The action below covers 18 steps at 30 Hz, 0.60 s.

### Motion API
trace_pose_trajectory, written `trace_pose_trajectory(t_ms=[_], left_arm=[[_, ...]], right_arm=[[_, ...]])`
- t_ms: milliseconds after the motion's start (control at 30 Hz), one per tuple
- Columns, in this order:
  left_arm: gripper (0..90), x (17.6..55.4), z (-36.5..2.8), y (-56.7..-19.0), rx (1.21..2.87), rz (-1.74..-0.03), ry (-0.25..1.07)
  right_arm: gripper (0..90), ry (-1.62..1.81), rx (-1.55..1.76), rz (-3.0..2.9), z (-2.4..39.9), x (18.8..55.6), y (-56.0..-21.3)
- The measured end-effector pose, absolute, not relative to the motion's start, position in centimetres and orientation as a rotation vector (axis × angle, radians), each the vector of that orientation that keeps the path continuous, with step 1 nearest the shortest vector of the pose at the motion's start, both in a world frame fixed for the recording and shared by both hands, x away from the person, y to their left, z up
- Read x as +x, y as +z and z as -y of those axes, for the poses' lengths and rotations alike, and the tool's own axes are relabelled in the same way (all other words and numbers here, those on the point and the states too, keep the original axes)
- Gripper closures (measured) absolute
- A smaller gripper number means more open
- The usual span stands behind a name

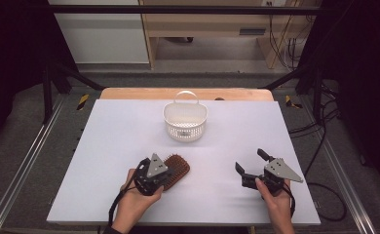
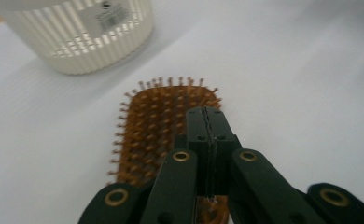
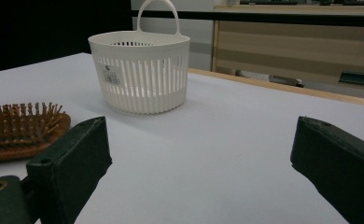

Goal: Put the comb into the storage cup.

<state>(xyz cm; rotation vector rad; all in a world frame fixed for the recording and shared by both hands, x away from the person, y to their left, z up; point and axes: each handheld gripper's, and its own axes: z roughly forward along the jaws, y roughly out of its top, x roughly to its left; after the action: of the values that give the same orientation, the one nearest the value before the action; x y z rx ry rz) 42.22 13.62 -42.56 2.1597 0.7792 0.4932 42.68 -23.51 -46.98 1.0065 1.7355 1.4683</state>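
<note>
Starting nearest the person, the left gripper (image 1: 164,179) is seen with its jaws pressed together in the left gripper view, closed over the handle end of the brown hairbrush (image 1: 176,168); whether the handle is truly pinched between the pads cannot be told, since the handle is hidden beneath the gripper body. The hairbrush is found at the front left of the white surface (image 1: 105,146), bristles up, its paddle head projecting beyond the gripper. Its long axis is laid obliquely, running from the left hand (image 1: 132,197) up and to the right, and so is aimed roughly toward the white slatted basket (image 1: 185,122). The basket is set farther back, near the middle of the surface, upright, well apart from the brush head, with bare surface between them.

The right gripper (image 1: 249,165) is held at the front right with its jaws spread wide and nothing between them. It is placed well away from the hairbrush, so the left hand is judged the nearer. The coming move is judged to depend on carrying the brush forward along its own axis to the basket.
</note>
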Motion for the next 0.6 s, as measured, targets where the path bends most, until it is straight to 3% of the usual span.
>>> trace_pose_trajectory(t_ms=[267,400,433,467,533,600], left_arm=[[86.1,42.1,-17.7,-41.8,2.183,-0.845,0.541],[71.3,41.9,-18.2,-42.1,2.188,-0.87,0.566],[71.3,41.8,-18.3,-42.1,2.188,-0.877,0.573],[62.6,41.7,-18.3,-42.1,2.187,-0.879,0.585],[60.3,41.4,-18.3,-42.0,2.194,-0.873,0.585],[46.5,40.9,-18.2,-41.5,2.184,-0.881,0.552]], right_arm=[[5.1,1.468,1.006,-1.733,23.5,42.7,-46.9],[5.0,1.471,1.004,-1.736,23.4,42.7,-47.0],[5.0,1.471,1.004,-1.736,23.4,42.7,-47.0],[5.0,1.46,1.001,-1.746,23.3,42.8,-47.1],[5.0,1.458,1.0,-1.746,23.2,42.8,-47.1],[4.9,1.457,0.994,-1.739,23.2,42.7,-47.0]])
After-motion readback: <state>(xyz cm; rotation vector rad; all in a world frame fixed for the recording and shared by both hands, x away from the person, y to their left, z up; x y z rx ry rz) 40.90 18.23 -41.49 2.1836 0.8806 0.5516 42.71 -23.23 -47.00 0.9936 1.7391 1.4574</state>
